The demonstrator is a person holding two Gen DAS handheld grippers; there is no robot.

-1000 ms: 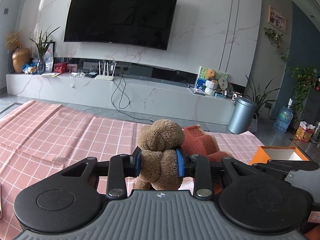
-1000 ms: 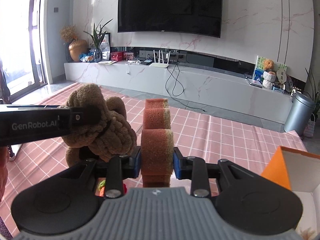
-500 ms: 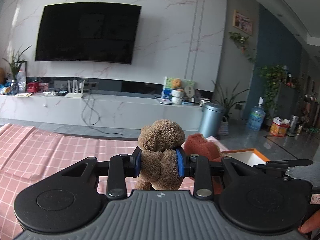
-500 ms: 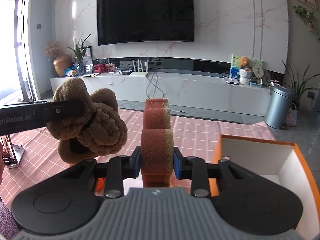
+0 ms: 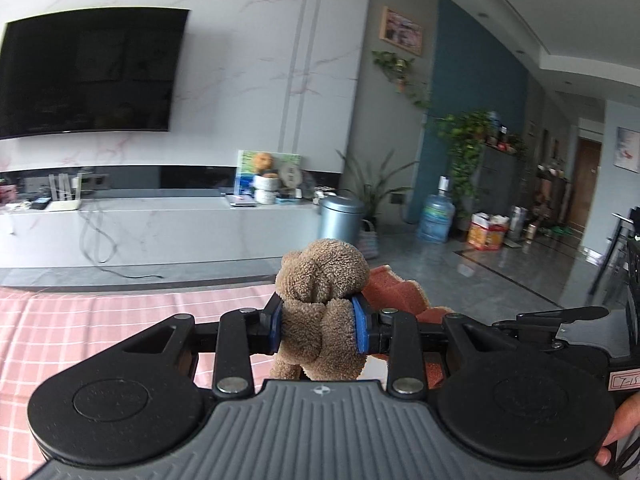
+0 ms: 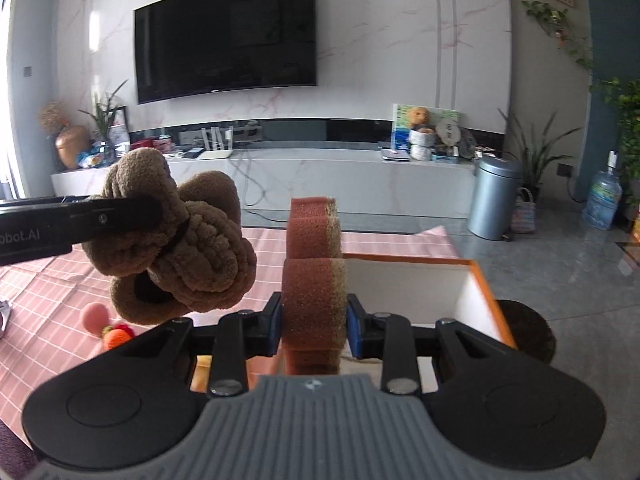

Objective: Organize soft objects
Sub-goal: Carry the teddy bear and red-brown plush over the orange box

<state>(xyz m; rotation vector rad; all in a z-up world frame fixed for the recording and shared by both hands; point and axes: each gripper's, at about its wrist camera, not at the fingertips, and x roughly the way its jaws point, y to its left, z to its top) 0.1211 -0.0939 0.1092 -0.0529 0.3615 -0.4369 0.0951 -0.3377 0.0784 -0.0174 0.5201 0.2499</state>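
Observation:
My left gripper (image 5: 318,330) is shut on a brown plush toy (image 5: 320,280) and holds it in the air. The toy also shows in the right wrist view (image 6: 176,236), held by the left gripper's finger (image 6: 100,218). My right gripper (image 6: 314,330) is shut on a reddish-brown sponge (image 6: 314,268), upright between the blue pads. The sponge also shows in the left wrist view (image 5: 394,288), just right of the plush. An orange box with a white inside (image 6: 420,292) lies open just beyond and below the sponge.
A pink checked cloth (image 6: 60,280) covers the surface at left, with a pink ball (image 6: 94,316) and an orange knitted toy (image 6: 118,338) on it. A marble TV bench (image 6: 320,176), a metal bin (image 6: 494,200) and a water bottle (image 6: 602,200) stand behind.
Both grippers have swung to the right with their loads still held. The orange box has come to sit right under the sponge, and the left view now faces the room's right side.

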